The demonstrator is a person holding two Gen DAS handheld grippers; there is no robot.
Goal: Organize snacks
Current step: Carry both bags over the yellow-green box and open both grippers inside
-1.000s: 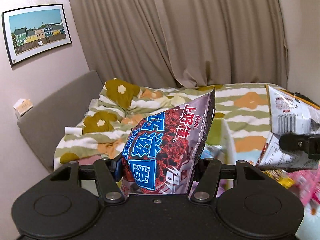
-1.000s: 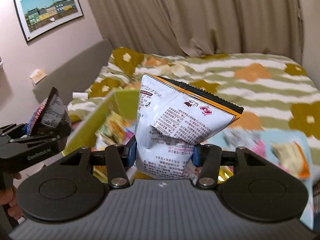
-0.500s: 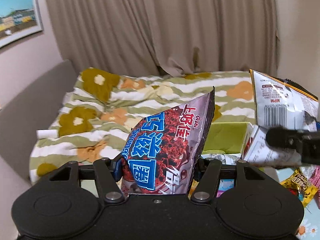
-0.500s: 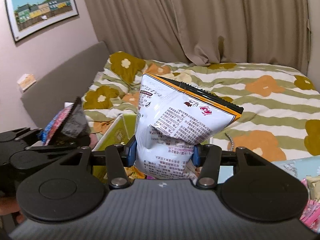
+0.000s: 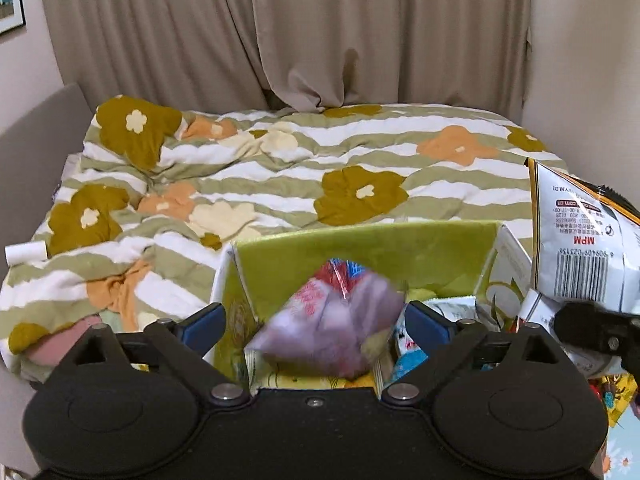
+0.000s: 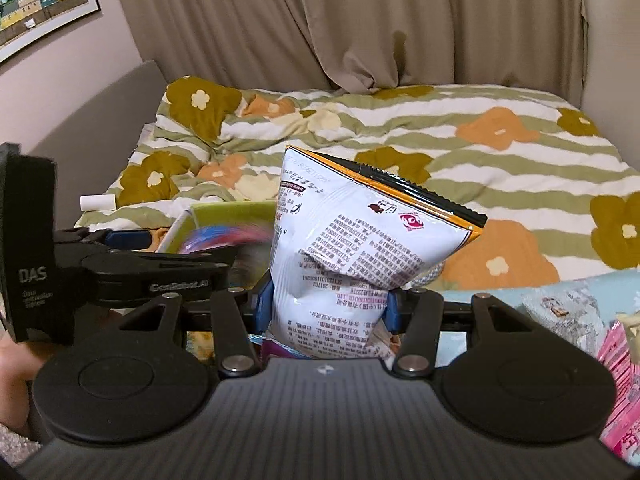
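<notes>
My left gripper (image 5: 314,322) is opening, its blue pads wide apart over a green-lined box (image 5: 360,246). The purple snack bag (image 5: 332,330) is blurred between the pads, touching neither, dropping into the box among other packets. In the right wrist view that gripper (image 6: 132,256) sits at the left with the blurred purple bag (image 6: 224,238) beyond it. My right gripper (image 6: 326,304) is shut on a white snack bag (image 6: 360,256) with an orange and black top seam, held upright. The same white bag (image 5: 580,248) shows at the right edge of the left wrist view.
The box stands on a bed with a striped, flowered quilt (image 5: 280,176). Beige curtains (image 5: 320,32) hang behind it. A white roll (image 6: 98,202) lies by the grey headboard. Loose pink and white snack packets (image 6: 592,320) lie on a light blue cloth to the right.
The left gripper moved over the box, tipped down and let go of the purple bag, which is falling in. The right gripper came closer to the box, still holding the white bag.
</notes>
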